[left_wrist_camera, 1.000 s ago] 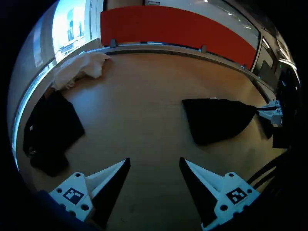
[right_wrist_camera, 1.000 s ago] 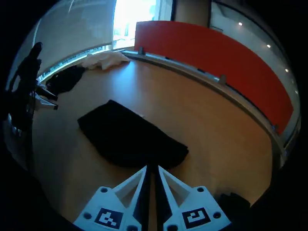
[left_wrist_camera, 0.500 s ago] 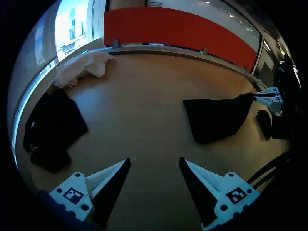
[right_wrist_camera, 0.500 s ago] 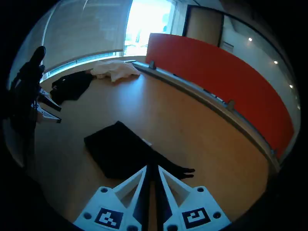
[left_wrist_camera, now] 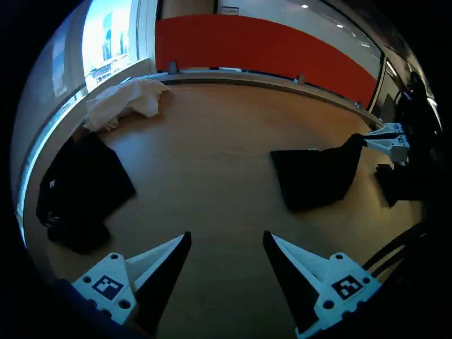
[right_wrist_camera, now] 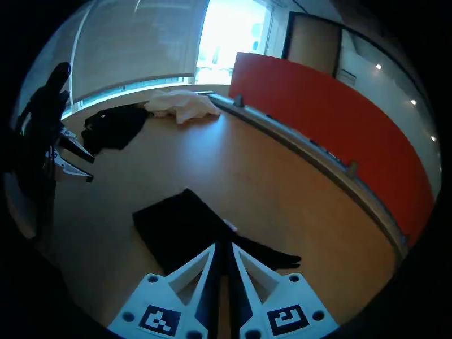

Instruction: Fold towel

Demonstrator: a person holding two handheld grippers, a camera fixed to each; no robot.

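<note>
Wooden desk (left_wrist_camera: 214, 130) before a red partition (left_wrist_camera: 254, 45) carries the black towel (left_wrist_camera: 311, 175), ahead and right of the wide-open, empty left tool (left_wrist_camera: 226, 237), one corner lifted in the clamped right tool (right_wrist_camera: 224, 248); draw that corner low and straight over the opposite edge, keeping the layers flat.

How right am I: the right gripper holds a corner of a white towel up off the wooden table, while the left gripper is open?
Nearly: the towel is black, not white, as the right gripper view shows. The right gripper does hold its corner up off the wooden table, and the left gripper is open.
</note>
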